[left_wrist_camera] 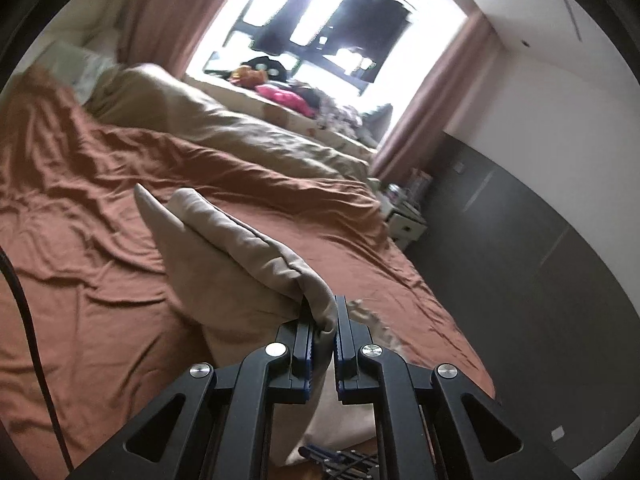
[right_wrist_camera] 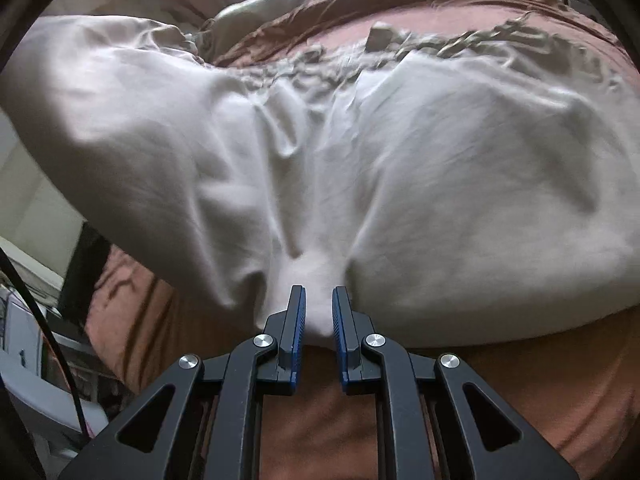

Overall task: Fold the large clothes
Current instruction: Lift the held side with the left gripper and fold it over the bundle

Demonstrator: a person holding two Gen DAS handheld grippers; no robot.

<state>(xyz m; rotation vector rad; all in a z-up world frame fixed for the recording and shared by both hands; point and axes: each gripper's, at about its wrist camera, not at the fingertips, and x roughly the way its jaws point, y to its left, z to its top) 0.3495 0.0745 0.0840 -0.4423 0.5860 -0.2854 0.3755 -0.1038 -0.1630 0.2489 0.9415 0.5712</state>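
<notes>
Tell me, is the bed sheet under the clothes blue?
No, the bed sheet under the beige garment is a rusty brown-orange colour, as the left wrist view shows plainly.

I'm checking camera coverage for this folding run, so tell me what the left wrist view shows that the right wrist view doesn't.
Only the left wrist view shows the bright window, the pink curtain, the dark wall panelling and the small nightstand. Only the right wrist view shows the beige garment spread wide, with its gathered waistband. Both show the brown bedsheet and a gripper pinching the garment: left gripper, right gripper.
</notes>
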